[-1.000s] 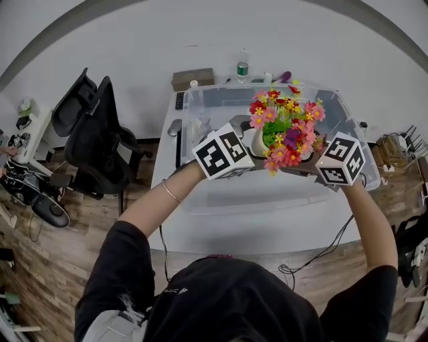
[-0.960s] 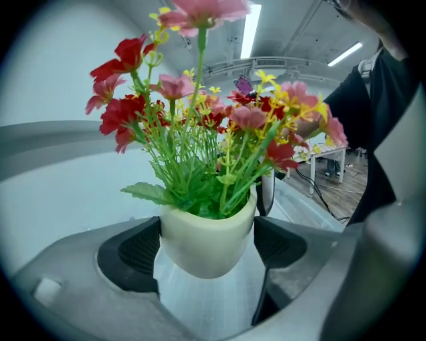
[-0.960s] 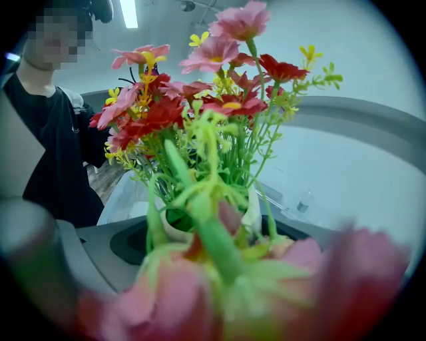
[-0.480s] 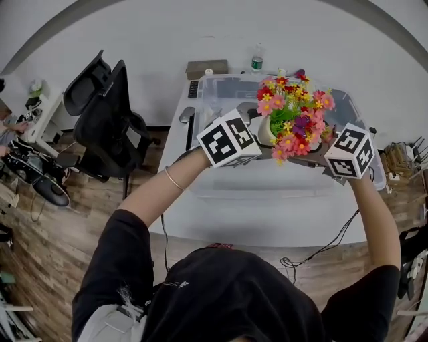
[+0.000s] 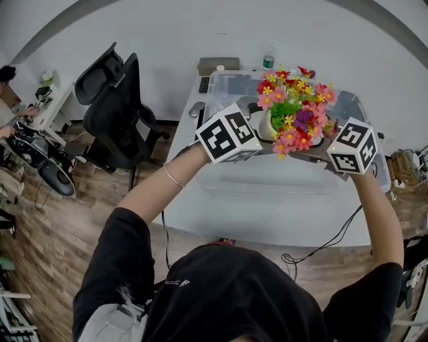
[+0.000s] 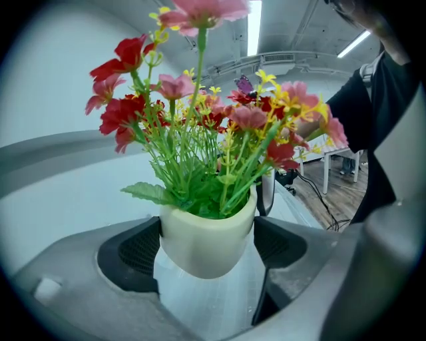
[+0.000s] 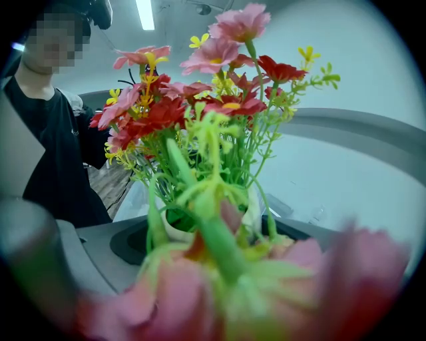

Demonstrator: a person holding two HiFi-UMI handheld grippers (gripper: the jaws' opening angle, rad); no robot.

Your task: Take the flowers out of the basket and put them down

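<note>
Currently clamping cream pot (image 6: 208, 240) of flowers (image 5: 292, 110) from opposite sides with left gripper (image 5: 251, 137) and right gripper (image 5: 321, 143), raised above clear bin (image 5: 267, 184), frame upper right.

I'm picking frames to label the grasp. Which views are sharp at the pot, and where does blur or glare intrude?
Left gripper view: sharp, the pot crisp between the jaws, a ceiling light blown out above. Right gripper view: a bloom against the lens smears the lower half; the pot only peeks through. Head view: flowers sharp, fisheye bends the room's edges.
</note>
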